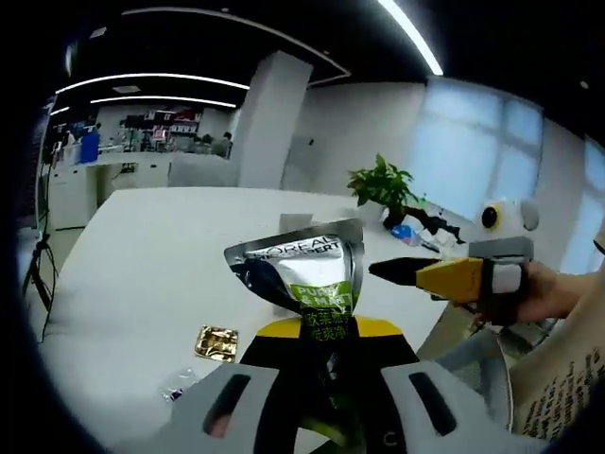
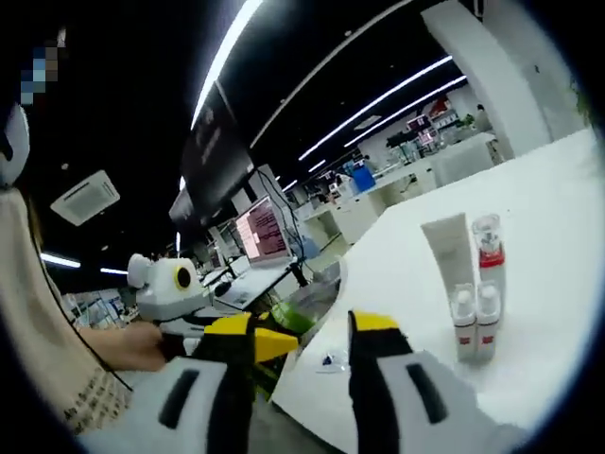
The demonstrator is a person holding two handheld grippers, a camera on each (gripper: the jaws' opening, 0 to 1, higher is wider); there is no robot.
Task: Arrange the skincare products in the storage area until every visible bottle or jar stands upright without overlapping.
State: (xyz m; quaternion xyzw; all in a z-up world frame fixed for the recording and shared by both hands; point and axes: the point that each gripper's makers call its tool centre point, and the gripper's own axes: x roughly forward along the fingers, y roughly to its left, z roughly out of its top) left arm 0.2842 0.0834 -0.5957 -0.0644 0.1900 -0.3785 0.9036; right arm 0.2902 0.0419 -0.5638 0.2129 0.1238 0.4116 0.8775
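Clamping silver foil sachet with green label (image 1: 317, 284), left gripper (image 1: 326, 378) held firm; right gripper (image 2: 302, 355) gaped empty; needed upright placement beside white tubes (image 2: 468, 284).

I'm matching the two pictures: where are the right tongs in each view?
Left gripper view: right tongs at the right, held by a hand, tips pointing left beside the sachet.
Right gripper view: right tongs at bottom centre, jaws rising apart.
Shared landmark: the white table.
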